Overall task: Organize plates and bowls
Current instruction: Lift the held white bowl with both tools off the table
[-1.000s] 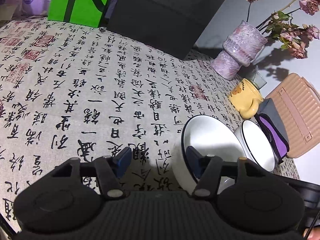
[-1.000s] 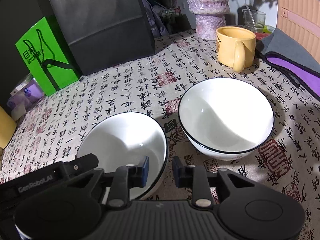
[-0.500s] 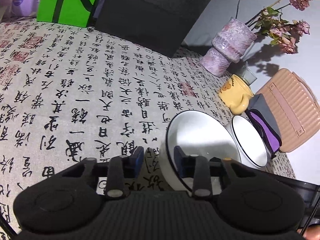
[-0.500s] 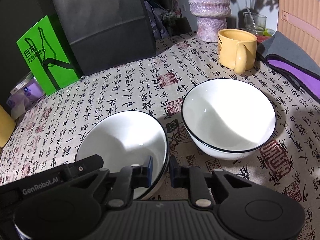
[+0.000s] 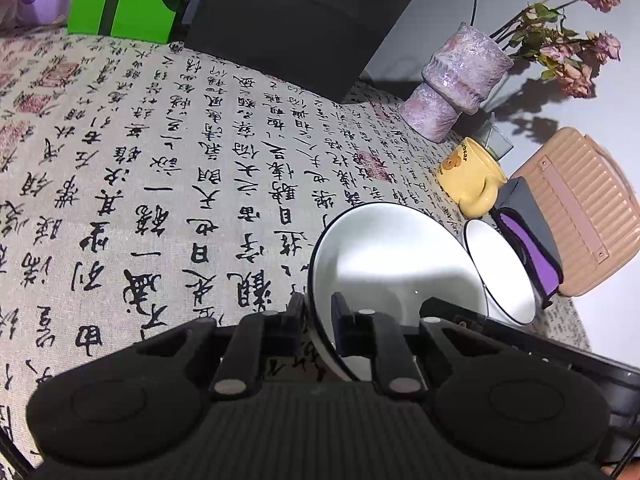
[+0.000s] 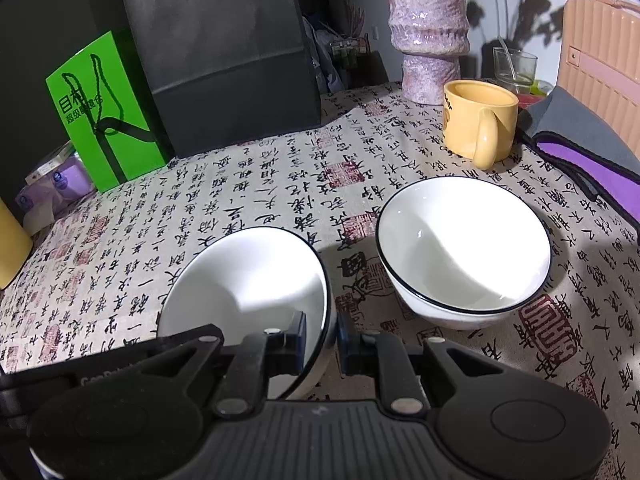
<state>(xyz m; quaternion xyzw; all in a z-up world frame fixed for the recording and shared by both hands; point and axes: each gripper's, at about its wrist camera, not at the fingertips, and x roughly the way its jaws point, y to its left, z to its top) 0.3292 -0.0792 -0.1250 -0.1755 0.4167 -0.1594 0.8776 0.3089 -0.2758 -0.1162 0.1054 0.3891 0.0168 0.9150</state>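
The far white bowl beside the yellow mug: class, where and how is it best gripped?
Grip the far white bowl at its thin black rim, coming from above on the near side, one finger inside and one outside. It sits upright and open; the yellow mug crowds its far side.

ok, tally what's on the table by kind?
White bowls: 2, near bowl and far bowl
Yellow mug: 1
Purple vase: 1
Glass: 1
Paper bags: 2, green and black
Total: 7
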